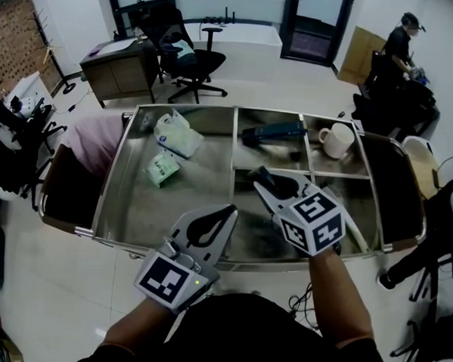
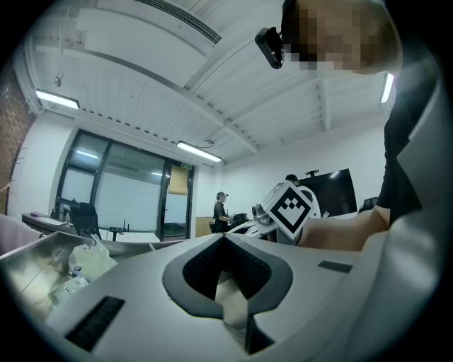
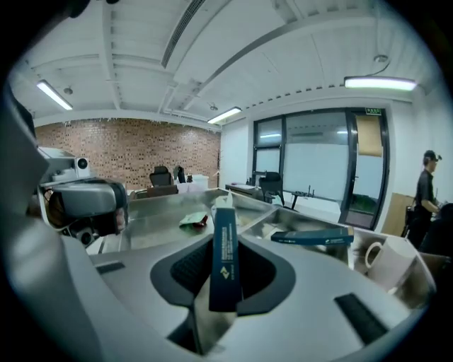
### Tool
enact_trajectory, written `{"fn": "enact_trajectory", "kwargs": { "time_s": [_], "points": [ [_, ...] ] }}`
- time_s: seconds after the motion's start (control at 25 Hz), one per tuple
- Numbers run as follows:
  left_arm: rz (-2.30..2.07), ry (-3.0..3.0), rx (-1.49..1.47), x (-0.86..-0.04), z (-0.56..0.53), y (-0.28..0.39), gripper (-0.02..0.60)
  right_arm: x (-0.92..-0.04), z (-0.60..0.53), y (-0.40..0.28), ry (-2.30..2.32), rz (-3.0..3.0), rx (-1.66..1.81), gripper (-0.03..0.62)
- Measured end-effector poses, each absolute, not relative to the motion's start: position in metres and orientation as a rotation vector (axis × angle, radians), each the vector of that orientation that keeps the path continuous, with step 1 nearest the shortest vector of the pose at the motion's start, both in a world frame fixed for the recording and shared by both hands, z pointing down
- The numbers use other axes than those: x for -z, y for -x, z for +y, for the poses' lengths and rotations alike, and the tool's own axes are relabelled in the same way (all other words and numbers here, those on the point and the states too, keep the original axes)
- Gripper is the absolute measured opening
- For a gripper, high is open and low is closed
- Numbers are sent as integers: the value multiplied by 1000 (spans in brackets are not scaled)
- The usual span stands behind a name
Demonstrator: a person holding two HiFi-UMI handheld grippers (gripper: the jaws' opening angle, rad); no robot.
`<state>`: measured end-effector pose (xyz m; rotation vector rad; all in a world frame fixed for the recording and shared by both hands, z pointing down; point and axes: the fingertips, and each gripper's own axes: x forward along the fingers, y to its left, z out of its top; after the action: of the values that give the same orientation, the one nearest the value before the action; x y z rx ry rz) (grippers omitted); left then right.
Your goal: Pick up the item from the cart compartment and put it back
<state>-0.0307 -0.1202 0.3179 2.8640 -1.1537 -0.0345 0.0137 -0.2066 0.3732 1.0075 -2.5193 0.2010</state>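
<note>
Holding a slim dark blue box (image 3: pixel 225 254) upright between its jaws, the right gripper (image 1: pixel 266 180) hangs over the near middle compartment of the steel cart (image 1: pixel 113 179), at about 5 o'clock from the cart's centre. The pads press on both flat sides of the box, so the grip is narrow and looks firm. The box seems clear of the compartment floor, and its top edge pokes out past the fingertips.

The left gripper (image 1: pixel 226 211) waits at about 7 o'clock by the near rim, with its jaws together and nothing between them.

A second blue box (image 1: pixel 273 131) lies in the far middle compartment at 12 o'clock, and a white mug (image 1: pixel 336 139) stands at 2 o'clock. A white bag (image 1: pixel 177 134) and a green packet (image 1: pixel 163 168) sit in the big left section at about 10 o'clock.

As I read it, the picking-up half is done and the putting-back half is next. That calls for bringing the box down into the compartment below and spreading the jaws only once it rests on the floor. The dividers are close, so the box needs to go down without clipping them.
</note>
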Motion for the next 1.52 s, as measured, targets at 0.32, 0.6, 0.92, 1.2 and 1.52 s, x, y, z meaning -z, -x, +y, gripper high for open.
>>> {"fn": "enact_trajectory", "kwargs": {
  "time_s": [0.32, 0.6, 0.92, 1.2, 1.52],
  "points": [
    [-1147, -2855, 52, -315, -112, 27, 0, -329, -183, -18, -1047, -2683, -132, 104],
    [-1157, -2882, 27, -313, -103, 18, 0, -303, -158, -30, -1083, -2844, -106, 103],
    [-1151, -2909, 24, -308, -93, 8, 0, -285, -126, -49, -1115, -2940, -87, 103],
    [-1121, -2921, 23, -310, -83, -3, 0, -281, -97, -72, -1201, -2960, -19, 103],
    [-1089, -2916, 23, -312, -79, -12, 0, -304, -83, -89, -1289, -2925, -68, 103]
  ]
}}
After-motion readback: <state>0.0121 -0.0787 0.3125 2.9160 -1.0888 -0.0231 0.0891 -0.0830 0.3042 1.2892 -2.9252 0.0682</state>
